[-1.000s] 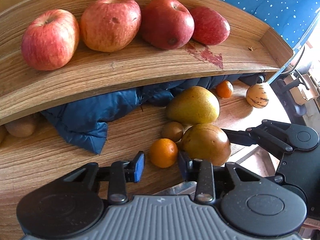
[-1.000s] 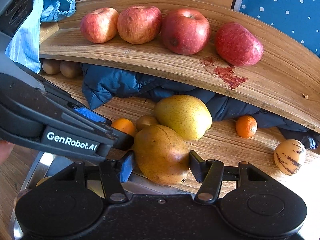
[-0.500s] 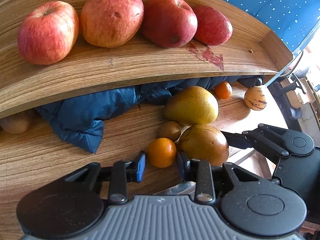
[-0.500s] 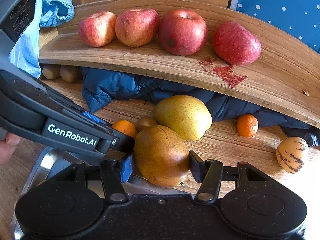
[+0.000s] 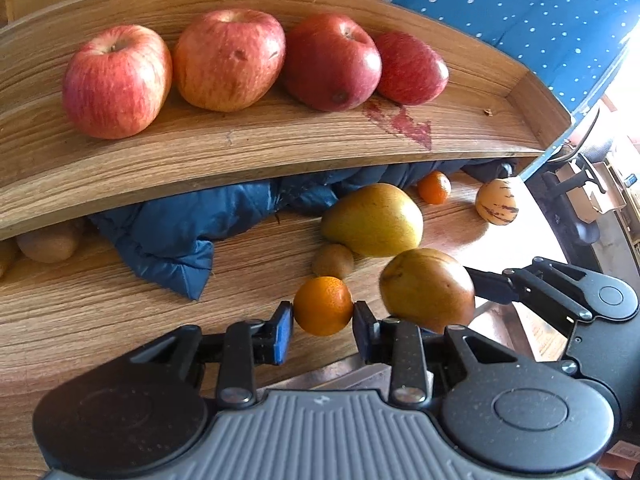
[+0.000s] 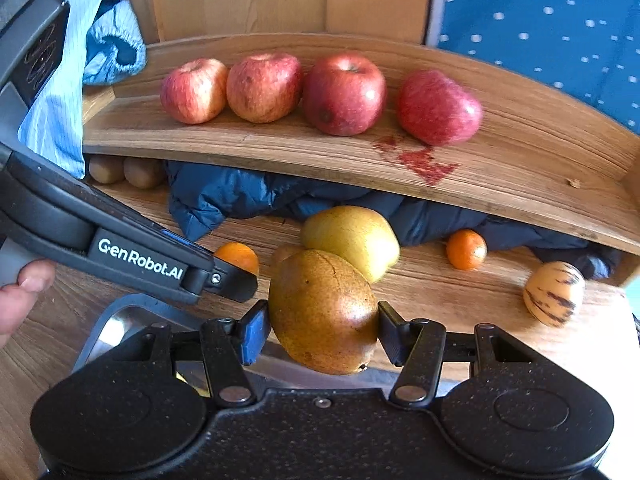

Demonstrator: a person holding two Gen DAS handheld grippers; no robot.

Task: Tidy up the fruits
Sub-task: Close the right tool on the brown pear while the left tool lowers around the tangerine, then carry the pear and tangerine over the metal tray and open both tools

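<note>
My left gripper [image 5: 323, 332] has its blue pads against both sides of an orange [image 5: 323, 306] on the lower wooden board [image 5: 100, 320], so it is shut on it. My right gripper [image 6: 322, 320] is shut on a brown pear [image 6: 324, 312] and holds it a little above the board. In the left wrist view that pear [image 5: 426, 288] hangs just right of the orange. A yellow pear [image 5: 374, 220] and a kiwi [image 5: 333, 261] lie right behind them. A row of red apples [image 5: 230, 60] sits on the upper curved shelf [image 5: 240, 148].
A crumpled blue cloth [image 5: 180, 236] lies under the shelf. A small orange [image 5: 434, 187] and a striped melon [image 5: 496, 202] sit at the right, and more kiwis [image 6: 124, 168] at the left. A metal tray rim [image 6: 116, 312] is near my grippers. A hand [image 6: 20, 292] holds the left gripper.
My left gripper has moved forward and its pads have come in onto the orange. The right gripper has raised the brown pear slightly off the board.
</note>
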